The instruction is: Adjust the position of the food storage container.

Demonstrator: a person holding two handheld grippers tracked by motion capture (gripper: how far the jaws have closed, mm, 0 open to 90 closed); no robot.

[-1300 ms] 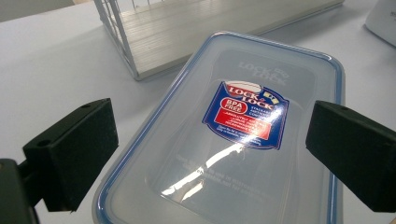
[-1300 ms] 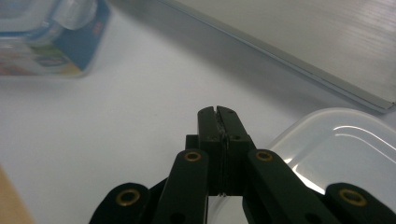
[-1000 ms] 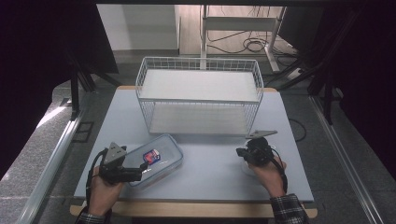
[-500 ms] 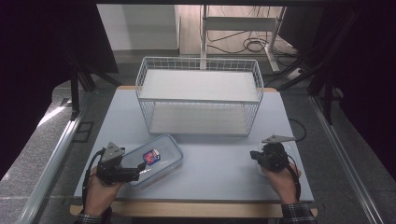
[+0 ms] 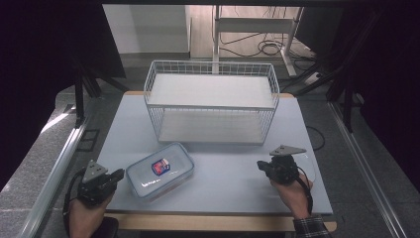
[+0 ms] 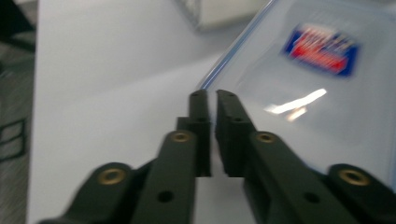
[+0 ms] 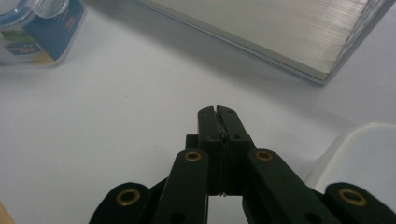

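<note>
A clear rectangular food container (image 5: 159, 170) with a blue-rimmed lid and a red and blue label lies flat on the white table, near the front left. My left gripper (image 5: 119, 174) sits just left of it, a little apart from its edge. In the left gripper view the jaws are shut to a thin slit, with nothing between them (image 6: 212, 95), and the container lid (image 6: 322, 49) lies just to their right. My right gripper (image 5: 260, 165) rests at the front right, shut on nothing (image 7: 218, 111). Far off at the upper left of that view is the container (image 7: 37, 28).
A white wire basket rack (image 5: 210, 101) with a flat shelf board stands across the back middle of the table (image 5: 228, 188). Its board (image 7: 261, 32) crosses the top of the right gripper view. A pale white object (image 7: 364, 154) lies beside my right gripper.
My left gripper has drawn back to the left, off the container's edge. My right gripper has shifted slightly toward the front. The container has stayed in place.
</note>
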